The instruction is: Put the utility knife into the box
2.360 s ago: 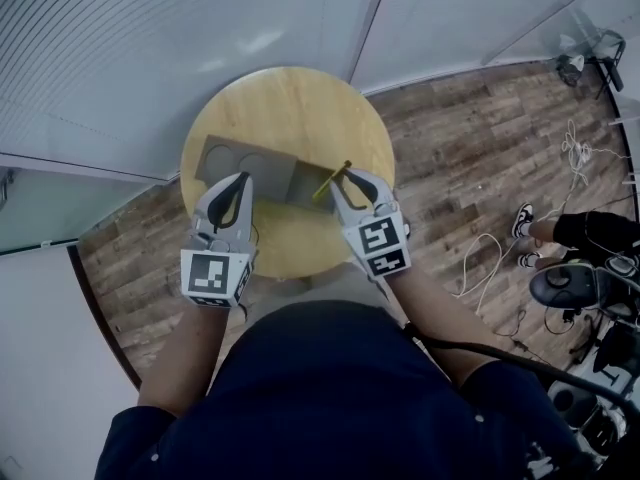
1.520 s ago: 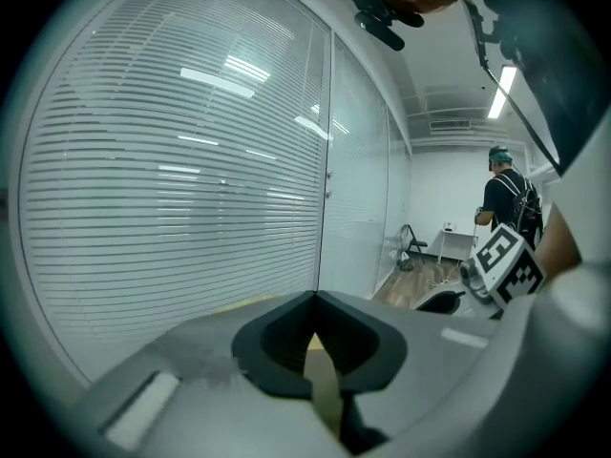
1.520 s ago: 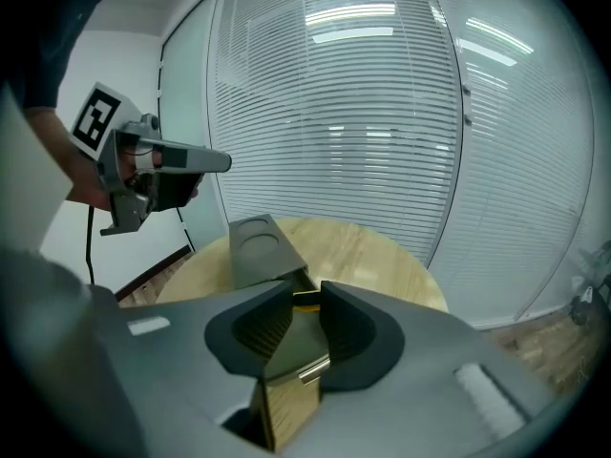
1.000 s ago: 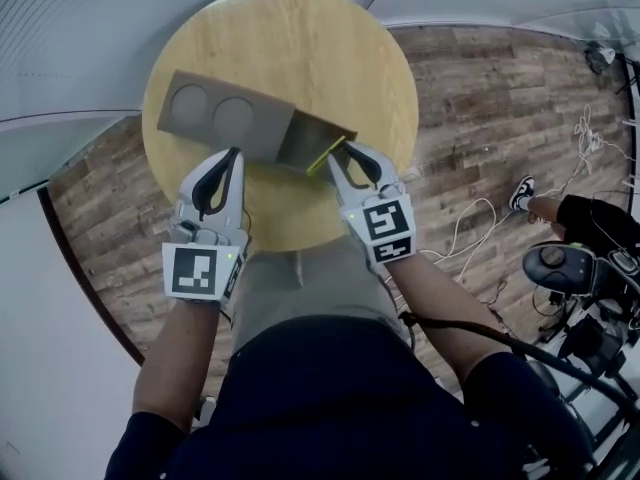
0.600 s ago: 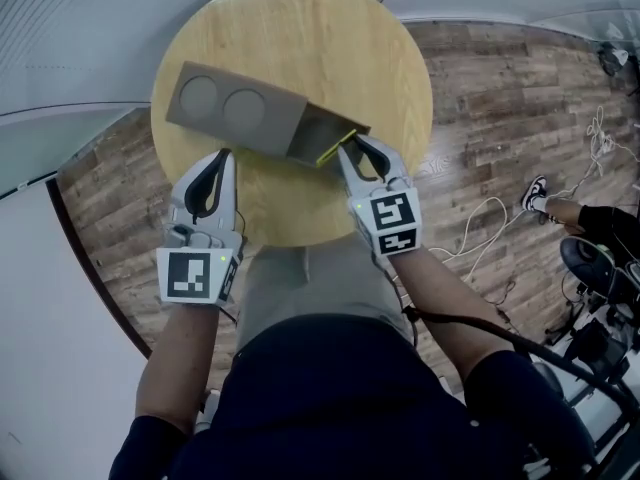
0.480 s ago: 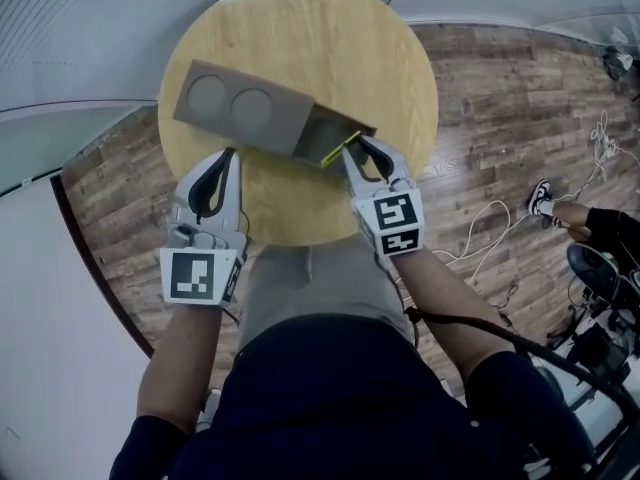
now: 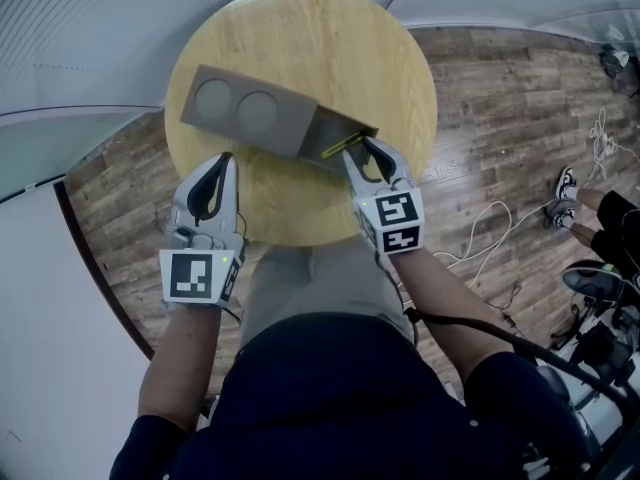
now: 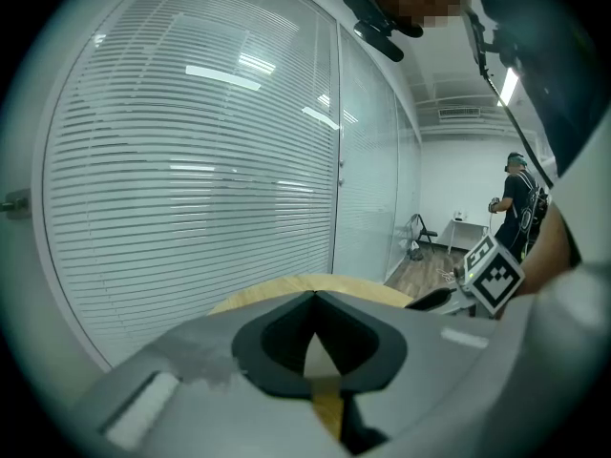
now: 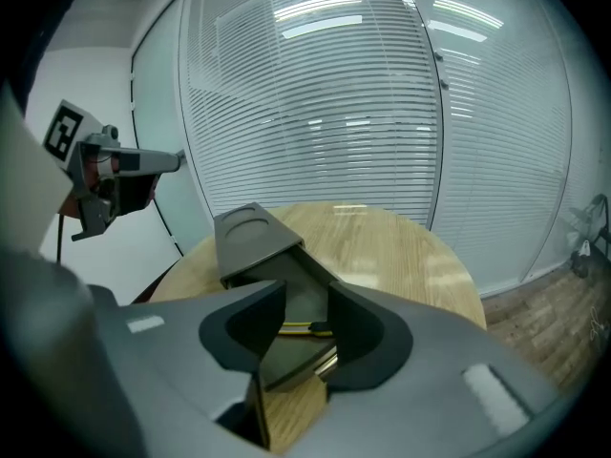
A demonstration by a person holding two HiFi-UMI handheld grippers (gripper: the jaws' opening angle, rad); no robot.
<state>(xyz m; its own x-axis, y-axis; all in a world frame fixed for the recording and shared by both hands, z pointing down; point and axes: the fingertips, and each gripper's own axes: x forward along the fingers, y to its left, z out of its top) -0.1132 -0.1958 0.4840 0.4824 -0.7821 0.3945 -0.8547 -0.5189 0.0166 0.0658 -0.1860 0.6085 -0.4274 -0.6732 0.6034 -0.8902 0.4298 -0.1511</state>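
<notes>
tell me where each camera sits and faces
Head view: on the head, steeply down at table, box, left tool, right tool, forearms.
Left gripper view: on the left tool, jaws together, facing blinds.
Right gripper view: on the right tool, jaws just opened, empty, facing the utility knife in the box.
Shared: each gripper view shows the other tool.

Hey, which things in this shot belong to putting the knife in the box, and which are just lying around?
Job: yellow utility knife, lying inside the opened grey cardboard box; right gripper, jaws have just been opening, gripping nothing; round wooden table.
Just around: left gripper, shut and empty; black-and-white shoe; white slatted blinds.
</notes>
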